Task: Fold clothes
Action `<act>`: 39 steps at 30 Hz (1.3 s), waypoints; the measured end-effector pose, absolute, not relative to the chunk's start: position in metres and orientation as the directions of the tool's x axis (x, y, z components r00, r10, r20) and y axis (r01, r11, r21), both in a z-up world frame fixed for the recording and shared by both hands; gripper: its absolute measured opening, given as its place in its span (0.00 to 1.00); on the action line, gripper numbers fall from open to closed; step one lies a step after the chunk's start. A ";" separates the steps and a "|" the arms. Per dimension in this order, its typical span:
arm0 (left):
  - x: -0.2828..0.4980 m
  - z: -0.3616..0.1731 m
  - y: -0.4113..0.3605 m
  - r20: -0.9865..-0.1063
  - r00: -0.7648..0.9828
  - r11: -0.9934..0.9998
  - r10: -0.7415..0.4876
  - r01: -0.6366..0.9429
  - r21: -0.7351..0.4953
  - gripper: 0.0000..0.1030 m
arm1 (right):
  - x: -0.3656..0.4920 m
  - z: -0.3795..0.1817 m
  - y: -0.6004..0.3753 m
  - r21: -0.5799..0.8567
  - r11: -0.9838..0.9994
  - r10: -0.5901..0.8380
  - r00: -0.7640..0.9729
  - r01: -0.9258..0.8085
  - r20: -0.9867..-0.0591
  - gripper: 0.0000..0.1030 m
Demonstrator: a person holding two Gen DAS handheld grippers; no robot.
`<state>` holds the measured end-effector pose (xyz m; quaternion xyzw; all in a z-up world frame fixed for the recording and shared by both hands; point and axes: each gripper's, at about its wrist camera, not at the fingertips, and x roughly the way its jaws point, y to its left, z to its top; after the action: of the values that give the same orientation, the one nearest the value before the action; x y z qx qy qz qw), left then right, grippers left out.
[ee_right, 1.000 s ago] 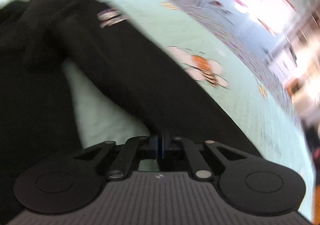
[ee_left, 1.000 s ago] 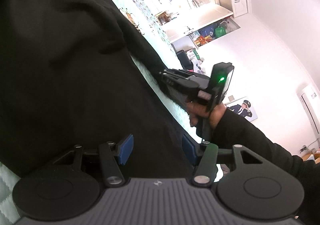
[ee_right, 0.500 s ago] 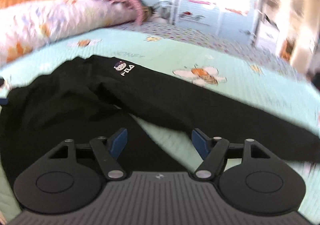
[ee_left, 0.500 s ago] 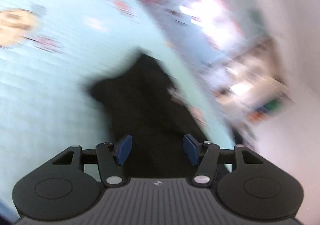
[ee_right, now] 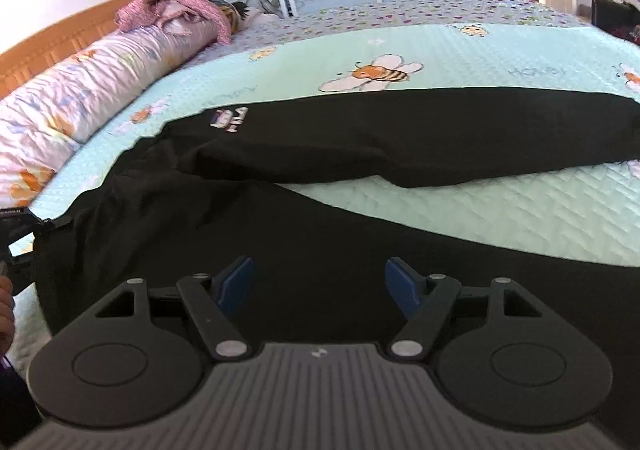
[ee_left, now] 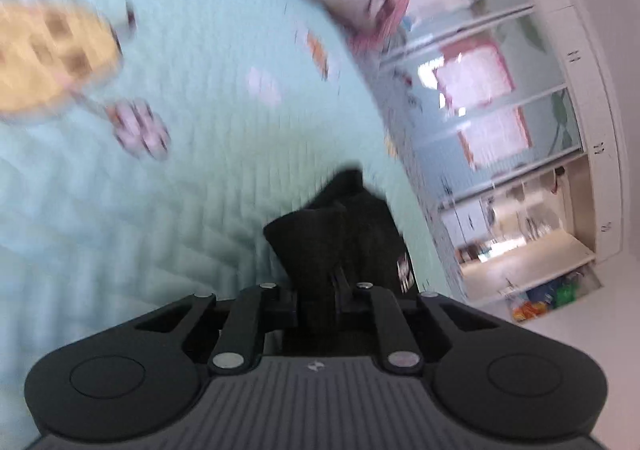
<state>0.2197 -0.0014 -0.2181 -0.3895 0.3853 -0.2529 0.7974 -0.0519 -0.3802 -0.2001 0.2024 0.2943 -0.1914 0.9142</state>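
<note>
My left gripper [ee_left: 318, 290] pinches the black trousers [ee_right: 360, 138], my right gripper [ee_right: 318, 284] gapes empty; legs lie spread, unfolded.

Our left tool [ee_left: 318, 296] sits at the lower centre of its frame, its two black fingers [ee_left: 280, 300] drawn close together and pinched on a bunch of black fabric that rises up between them. Our right tool [ee_right: 319, 284] fills the bottom of its frame with its blue-padded fingers [ee_right: 236, 282] spread wide apart, nothing between them. At the far left edge of the right wrist view, part of our hand [ee_right: 6, 310] shows.
</note>
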 end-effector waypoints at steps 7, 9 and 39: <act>0.226 -0.226 0.023 -0.490 0.505 0.606 -0.710 0.085 -0.791 0.23 | -0.037 -0.191 -0.365 0.334 0.877 -0.122 0.832 0.346 -0.542 0.72; 0.220 -0.218 0.020 -0.489 0.517 0.618 -0.702 0.101 -0.780 0.38 | -0.031 -0.188 -0.360 0.352 0.883 -0.091 0.849 0.311 -0.521 0.73; 0.181 -0.221 -0.113 -0.452 0.389 0.594 -0.802 0.447 -0.669 0.58 | 0.052 -0.187 -0.413 0.367 0.872 -0.101 0.853 0.324 -0.513 0.74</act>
<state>0.1814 -0.1133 -0.2208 -0.2269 0.3920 -0.3894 0.8020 0.0520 -0.4132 -0.1868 0.2260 0.2465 -0.1134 0.9356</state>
